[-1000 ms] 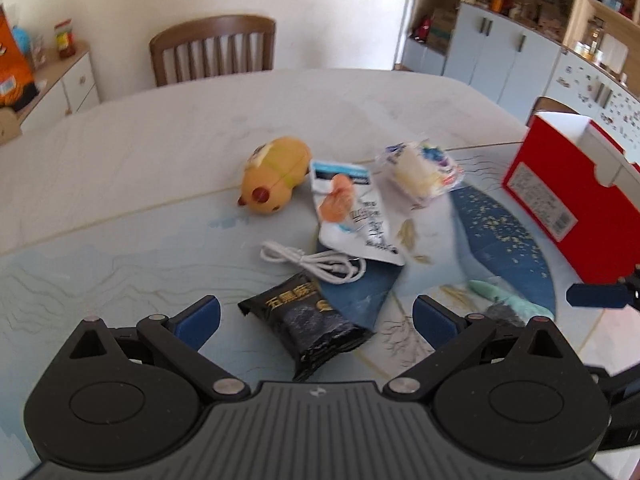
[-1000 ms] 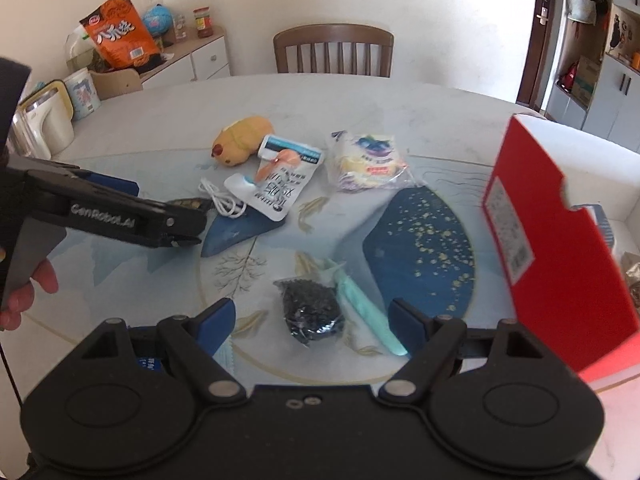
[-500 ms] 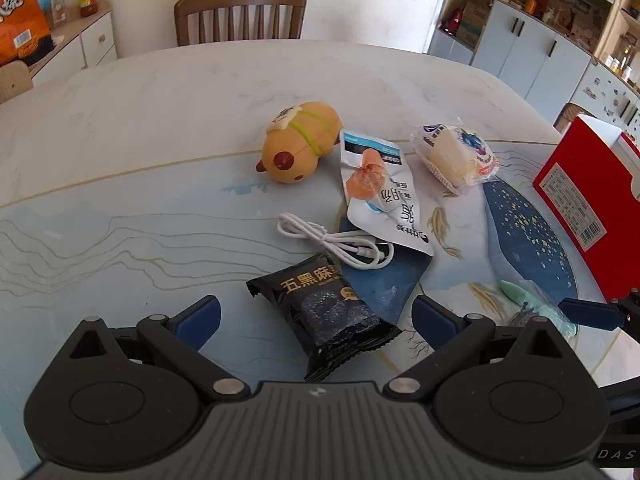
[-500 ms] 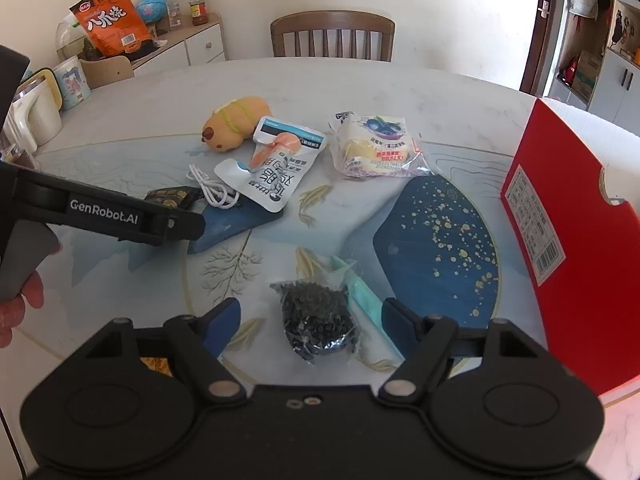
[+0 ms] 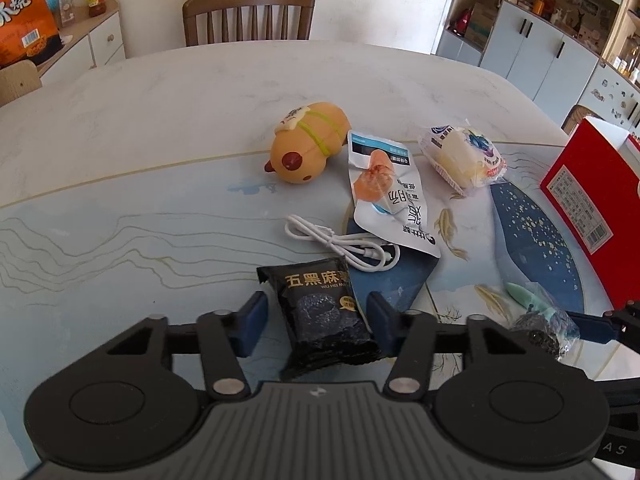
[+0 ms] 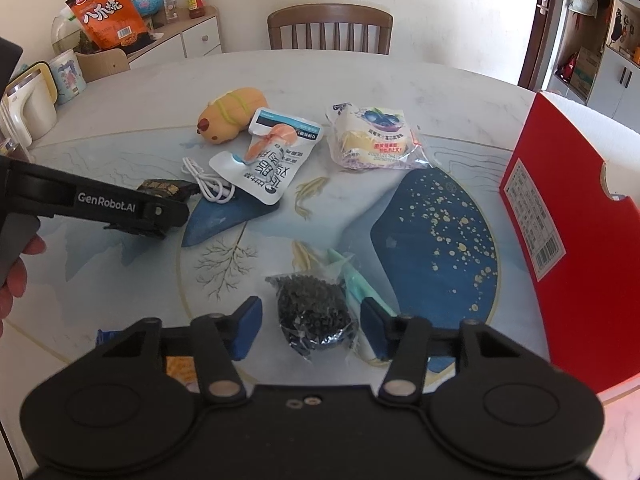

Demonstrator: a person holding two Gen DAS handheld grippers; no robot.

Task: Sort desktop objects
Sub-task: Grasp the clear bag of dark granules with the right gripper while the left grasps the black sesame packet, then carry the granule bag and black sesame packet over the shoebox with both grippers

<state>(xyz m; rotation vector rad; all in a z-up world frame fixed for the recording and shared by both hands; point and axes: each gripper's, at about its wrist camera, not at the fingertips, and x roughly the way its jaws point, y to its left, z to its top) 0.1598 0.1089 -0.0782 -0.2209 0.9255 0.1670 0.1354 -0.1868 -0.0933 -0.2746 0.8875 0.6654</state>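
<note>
Two pickups are in hand: left tongs have just been closing around the black snack packet, right tongs around the clear bag of dark bits, neither visibly pinched yet, so the next move calls for squeezing fully, then lifting toward the red box.

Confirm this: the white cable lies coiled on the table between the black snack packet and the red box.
Not quite. The white cable lies coiled on the table between the black snack packet and the yellow capybara toy, not the red box, which stands at the far right. The left wrist view shows it.
</note>
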